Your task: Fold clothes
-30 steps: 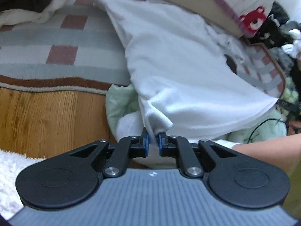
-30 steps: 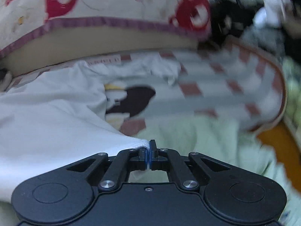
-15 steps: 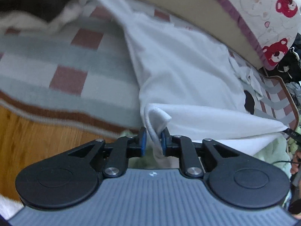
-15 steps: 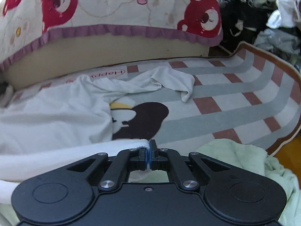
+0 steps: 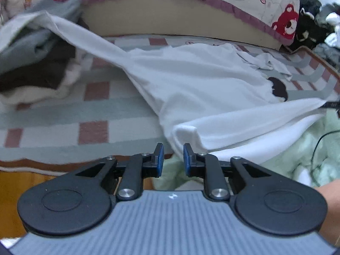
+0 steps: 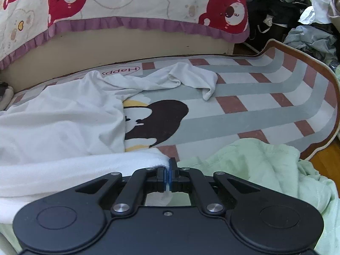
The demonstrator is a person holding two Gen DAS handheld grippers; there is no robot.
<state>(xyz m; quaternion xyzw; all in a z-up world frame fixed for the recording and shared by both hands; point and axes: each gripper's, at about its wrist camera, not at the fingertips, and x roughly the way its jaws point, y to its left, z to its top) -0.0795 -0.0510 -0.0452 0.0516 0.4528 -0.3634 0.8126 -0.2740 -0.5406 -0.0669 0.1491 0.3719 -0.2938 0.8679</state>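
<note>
Your left gripper [image 5: 173, 157] stands w/ its jaws apart; a rolled corner of the white garment [image 5: 191, 85] sits just ahead of the gap, and the cloth may run between the blue pads, but they aren't pinching it. Your right gripper [image 6: 169, 175] is clamped tight on the garment's thick near hem, cloth bunched at the pads.

Step in hand, as I'd judge it: one near corner held, the other loose at your left. That fits either a re-grab on the left before a fold, or a let-go after laying that side down; can't settle which from this alone. Either way, the next move calls for a taut, level near edge, so mind the slack btwn your two grippers.

The garment: white, soft, lying mostly on the striped rug [image 6: 265, 97] in front of the bed [image 6: 127, 40]. It's wrinkled, not flat. One sleeve [image 6: 191, 78] trails off to the right, twisted; another strip stretches up-left toward the clothes heap [image 5: 31, 63], partly lifted off the rug. A pale green cloth [image 6: 265, 165] lies under your right gripper, nearer you.
</note>
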